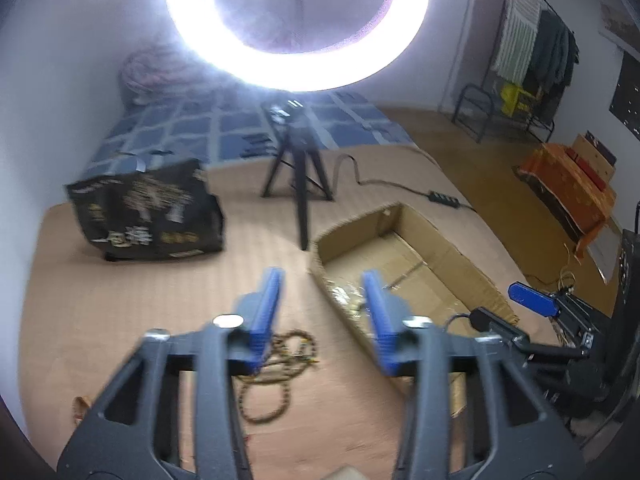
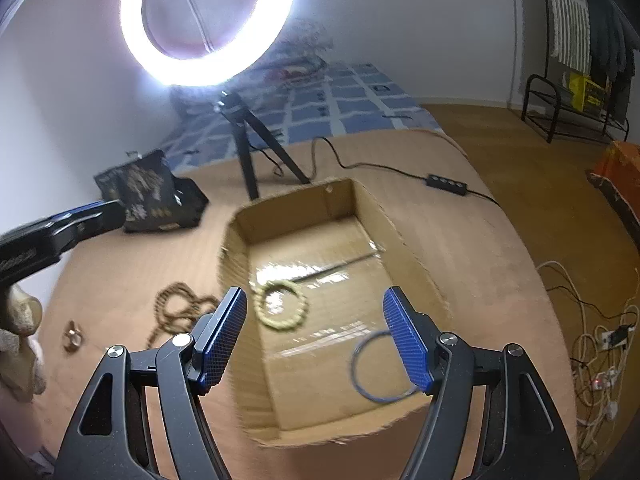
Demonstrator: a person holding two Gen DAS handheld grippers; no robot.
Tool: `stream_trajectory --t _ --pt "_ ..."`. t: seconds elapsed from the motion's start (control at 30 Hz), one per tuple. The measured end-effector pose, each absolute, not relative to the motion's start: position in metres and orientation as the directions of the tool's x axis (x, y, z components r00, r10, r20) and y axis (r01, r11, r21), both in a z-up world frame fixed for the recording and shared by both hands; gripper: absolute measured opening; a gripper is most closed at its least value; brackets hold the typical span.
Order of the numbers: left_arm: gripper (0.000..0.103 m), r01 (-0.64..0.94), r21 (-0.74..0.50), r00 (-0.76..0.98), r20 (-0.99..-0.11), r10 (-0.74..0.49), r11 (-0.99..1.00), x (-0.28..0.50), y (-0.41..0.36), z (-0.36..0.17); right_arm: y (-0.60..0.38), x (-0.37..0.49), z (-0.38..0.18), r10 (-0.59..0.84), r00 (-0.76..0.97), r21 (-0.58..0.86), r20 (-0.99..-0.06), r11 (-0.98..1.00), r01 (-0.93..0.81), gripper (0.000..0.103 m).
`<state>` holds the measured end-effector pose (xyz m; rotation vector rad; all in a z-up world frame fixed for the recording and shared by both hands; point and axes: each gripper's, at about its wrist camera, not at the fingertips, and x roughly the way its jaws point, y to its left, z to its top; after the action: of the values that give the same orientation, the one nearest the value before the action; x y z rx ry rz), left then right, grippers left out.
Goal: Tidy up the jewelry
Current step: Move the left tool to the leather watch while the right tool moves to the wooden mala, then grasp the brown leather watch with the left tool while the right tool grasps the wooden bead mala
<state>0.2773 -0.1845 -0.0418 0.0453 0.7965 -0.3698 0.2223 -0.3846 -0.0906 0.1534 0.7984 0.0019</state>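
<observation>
My left gripper [image 1: 322,292] hangs with its jaws apart and empty above the brown bead necklace [image 1: 276,364], which lies coiled on the bench [image 1: 120,300] just left of the cardboard box [image 2: 404,236]. My right gripper [image 2: 316,320] is over the box, jaws wide apart, holding nothing. Inside the box lie a yellow bead bracelet [image 2: 282,304] and a blue bangle [image 2: 380,368]. A small ring [image 2: 72,338] sits on the bench, left of the necklace.

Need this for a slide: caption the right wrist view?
Open right gripper over a cardboard box holding a beaded bracelet and blue ring; bead necklace outside.
</observation>
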Motion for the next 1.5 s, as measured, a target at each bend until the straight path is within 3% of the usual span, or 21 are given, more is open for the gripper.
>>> stream_trajectory --t 0.4,0.83,1.17,1.5 --pt "0.058 0.170 -0.082 0.710 -0.681 -0.180 0.982 0.248 -0.051 -0.022 -0.317 0.234 -0.080 0.162 0.709 0.176 -0.686 0.983 -0.054 0.076" --pt "0.058 -0.100 -0.116 0.619 -0.785 -0.030 0.988 0.232 0.103 -0.088 -0.248 0.240 -0.119 0.185 0.615 0.104 -0.766 0.981 -0.166 0.076" --pt "0.058 -0.179 -0.165 0.468 -0.881 -0.063 0.970 0.229 0.148 -0.164 -0.229 0.253 -0.158 0.151 0.544 0.077 -0.825 0.985 -0.158 0.076" --pt "0.058 -0.192 -0.211 0.428 -0.897 -0.112 0.959 0.232 0.155 -0.198 -0.207 0.269 -0.193 0.151 0.459 0.088 -0.875 0.984 -0.156 0.076"
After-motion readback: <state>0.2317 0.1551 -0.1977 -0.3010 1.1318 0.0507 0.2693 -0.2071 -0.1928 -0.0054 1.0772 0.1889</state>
